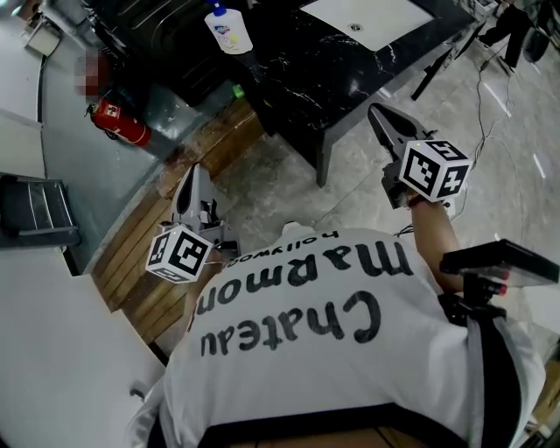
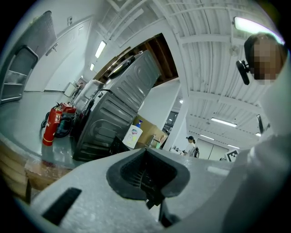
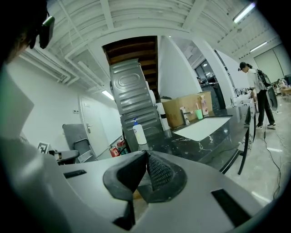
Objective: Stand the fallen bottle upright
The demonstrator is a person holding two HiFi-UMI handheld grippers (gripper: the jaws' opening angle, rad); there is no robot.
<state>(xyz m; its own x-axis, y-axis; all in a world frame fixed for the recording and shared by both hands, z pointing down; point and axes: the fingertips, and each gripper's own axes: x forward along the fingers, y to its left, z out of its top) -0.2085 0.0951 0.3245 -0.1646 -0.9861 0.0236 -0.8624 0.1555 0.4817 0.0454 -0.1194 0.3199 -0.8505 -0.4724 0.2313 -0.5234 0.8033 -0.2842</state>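
A white pump bottle (image 1: 226,31) with a blue top stands on the black marble counter (image 1: 297,79) at the far edge of the head view. It looks upright in the right gripper view (image 3: 138,132) and shows small in the left gripper view (image 2: 134,135). Both grippers hang in the air well short of the counter, in front of the person's white shirt. My left gripper (image 1: 194,171) (image 2: 146,151) is shut and empty, over the wooden floor strip. My right gripper (image 1: 378,112) (image 3: 146,154) is also shut and empty, near the counter's near corner.
A red fire extinguisher (image 1: 118,121) (image 2: 50,125) sits on the floor left of the counter. A white panel (image 1: 367,19) (image 3: 202,129) lies on the counter. Wooden planks (image 1: 140,254) run below the left gripper. A person (image 3: 254,91) stands far off at the right.
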